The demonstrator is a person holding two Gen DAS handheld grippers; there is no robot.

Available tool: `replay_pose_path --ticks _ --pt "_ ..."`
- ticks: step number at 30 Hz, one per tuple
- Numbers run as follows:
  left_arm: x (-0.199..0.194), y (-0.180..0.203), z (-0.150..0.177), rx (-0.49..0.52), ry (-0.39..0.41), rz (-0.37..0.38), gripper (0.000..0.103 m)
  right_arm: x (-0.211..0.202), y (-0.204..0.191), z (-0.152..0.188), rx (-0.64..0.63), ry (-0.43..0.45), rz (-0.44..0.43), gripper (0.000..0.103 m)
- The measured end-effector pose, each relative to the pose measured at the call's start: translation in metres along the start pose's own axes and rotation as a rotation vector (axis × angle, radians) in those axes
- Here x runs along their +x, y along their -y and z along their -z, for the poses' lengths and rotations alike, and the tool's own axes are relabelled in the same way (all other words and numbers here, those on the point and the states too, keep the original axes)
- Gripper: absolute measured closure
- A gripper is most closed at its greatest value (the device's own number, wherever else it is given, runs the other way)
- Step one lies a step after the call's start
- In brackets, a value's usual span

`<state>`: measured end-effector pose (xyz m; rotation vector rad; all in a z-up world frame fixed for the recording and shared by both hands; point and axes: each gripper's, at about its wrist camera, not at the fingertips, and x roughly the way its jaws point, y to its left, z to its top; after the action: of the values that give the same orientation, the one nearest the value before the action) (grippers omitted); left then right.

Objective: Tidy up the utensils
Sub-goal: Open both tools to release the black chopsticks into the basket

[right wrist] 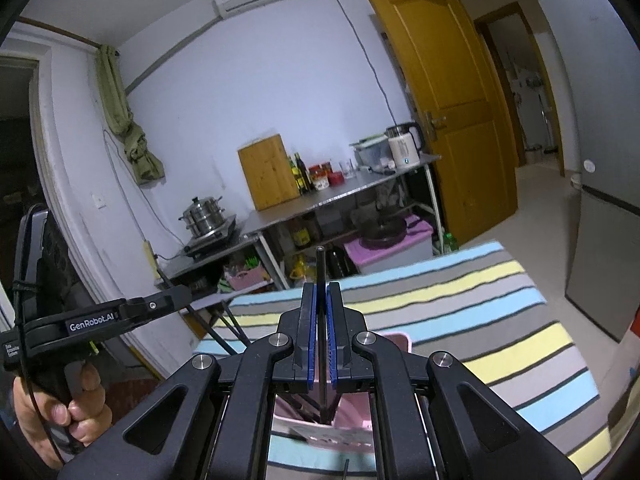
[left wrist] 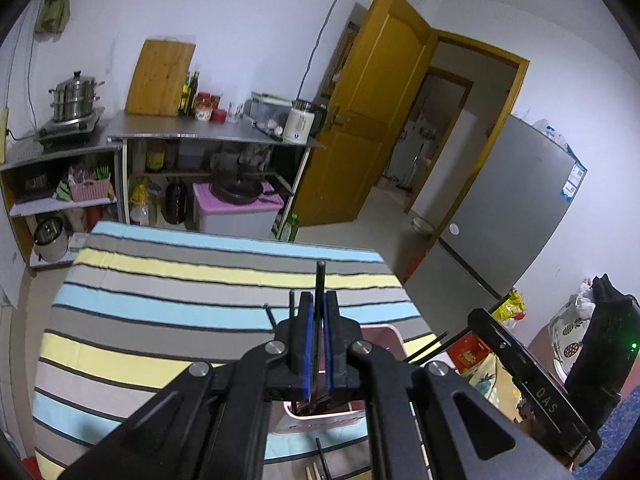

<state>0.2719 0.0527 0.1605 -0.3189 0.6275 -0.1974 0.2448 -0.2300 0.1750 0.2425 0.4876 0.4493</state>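
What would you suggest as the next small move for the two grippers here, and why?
Probably lower both chopsticks a little further into the pink holder, then open. The left gripper is shut on a black chopstick, the right gripper on another black chopstick; each stands roughly upright with its lower end over or inside the holder on the striped cloth, where dark utensils already sit.

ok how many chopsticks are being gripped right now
2: one chopstick in the left gripper, a second chopstick in the right gripper, both over the pink holder; others may hide inside.
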Motion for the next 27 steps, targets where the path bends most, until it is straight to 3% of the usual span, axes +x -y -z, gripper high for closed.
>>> replay_pose_path --ticks 9,15,18,20,27 --pt "0.033 -0.013 0.023 -0.022 -0.091 -0.012 0.098 0.021 0.005 0.026 -0.009 -0.083 0.013 0.099" --pt "0.036 -0.015 0.03 -0.016 -0.105 -0.024 0.097 0.022 0.008 0.034 -0.006 -0.117 -0.005 0.098" --pt "0.03 -0.014 0.031 -0.005 -0.092 -0.043 0.086 0.016 0.005 0.033 -0.026 -0.119 -0.002 0.097" --pt "0.023 -0.015 0.031 -0.007 -0.074 -0.041 0.079 0.009 0.003 0.032 -0.028 -0.111 -0.006 0.091" --pt "-0.006 -0.015 0.037 0.001 -0.025 -0.057 0.077 -0.018 0.0 0.034 -0.048 -0.096 0.0 0.091"
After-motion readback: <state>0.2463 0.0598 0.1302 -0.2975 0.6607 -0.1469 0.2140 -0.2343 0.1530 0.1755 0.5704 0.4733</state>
